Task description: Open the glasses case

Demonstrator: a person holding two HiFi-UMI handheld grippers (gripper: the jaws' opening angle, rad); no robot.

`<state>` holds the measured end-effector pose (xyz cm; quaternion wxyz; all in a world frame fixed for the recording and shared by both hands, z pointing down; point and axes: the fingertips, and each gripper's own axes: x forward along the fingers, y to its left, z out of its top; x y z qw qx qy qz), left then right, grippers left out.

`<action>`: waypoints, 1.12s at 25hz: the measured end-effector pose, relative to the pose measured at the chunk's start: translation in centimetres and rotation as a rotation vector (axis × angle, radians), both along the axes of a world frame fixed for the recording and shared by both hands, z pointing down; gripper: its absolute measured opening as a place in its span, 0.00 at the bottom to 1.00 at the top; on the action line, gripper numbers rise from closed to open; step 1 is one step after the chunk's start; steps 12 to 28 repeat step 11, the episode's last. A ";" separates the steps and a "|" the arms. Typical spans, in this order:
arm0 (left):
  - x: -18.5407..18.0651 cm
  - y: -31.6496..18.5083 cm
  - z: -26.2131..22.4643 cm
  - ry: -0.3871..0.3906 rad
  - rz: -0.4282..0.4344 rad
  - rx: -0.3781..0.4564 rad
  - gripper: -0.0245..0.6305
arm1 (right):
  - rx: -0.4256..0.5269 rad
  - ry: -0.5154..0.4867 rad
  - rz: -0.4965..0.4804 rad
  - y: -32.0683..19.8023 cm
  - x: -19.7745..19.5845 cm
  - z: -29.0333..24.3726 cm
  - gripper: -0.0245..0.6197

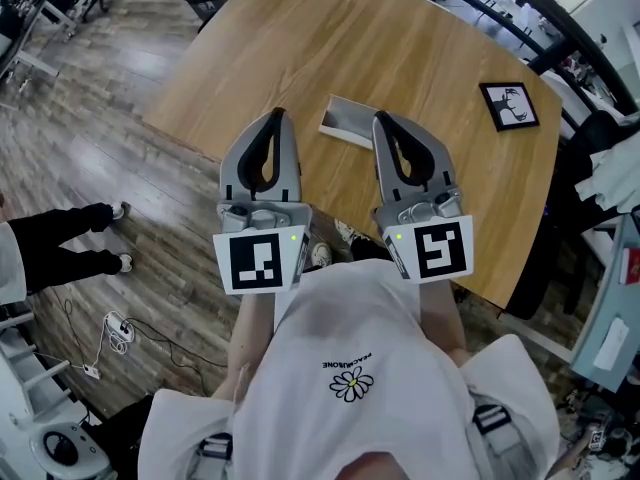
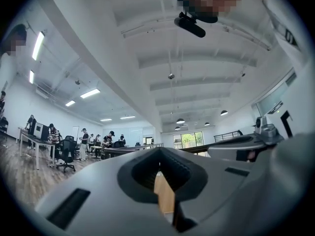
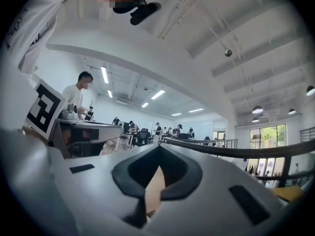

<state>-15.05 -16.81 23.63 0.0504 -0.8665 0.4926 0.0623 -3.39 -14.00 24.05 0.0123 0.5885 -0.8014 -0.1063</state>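
Observation:
The glasses case (image 1: 346, 124), a flat grey box, lies on the wooden table (image 1: 420, 48) near its front edge. My left gripper (image 1: 277, 116) is held close to my body, its tip just left of the case, jaws shut and empty. My right gripper (image 1: 383, 118) hangs parallel to it with its tip just right of the case, also shut and empty. In the left gripper view the left gripper (image 2: 160, 149) points nearly level into the room, jaws together. The right gripper view shows the right gripper (image 3: 158, 146) the same way. The case is not visible in either gripper view.
A black-framed picture (image 1: 508, 105) lies on the table's right side. A seated person's legs (image 1: 60, 240) and a cable with a plug (image 1: 116, 328) are on the wooden floor at left. Desks with people (image 2: 83, 144) stand far off in the room.

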 end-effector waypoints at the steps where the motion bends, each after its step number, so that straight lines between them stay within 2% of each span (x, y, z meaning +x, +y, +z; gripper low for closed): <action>1: -0.1 0.0 0.0 -0.002 -0.002 0.006 0.06 | -0.001 0.000 -0.001 0.0 0.0 0.0 0.05; 4: -0.2 -0.1 -0.1 -0.002 -0.003 0.018 0.06 | -0.008 -0.010 -0.005 -0.1 -0.2 0.0 0.05; 11: -0.4 -0.4 0.3 -0.015 -0.029 -0.013 0.06 | -0.009 -0.007 -0.008 -0.4 0.0 0.1 0.05; 28: -0.4 -0.4 0.3 -0.015 -0.029 -0.013 0.06 | -0.009 -0.007 -0.008 -0.4 0.0 0.1 0.05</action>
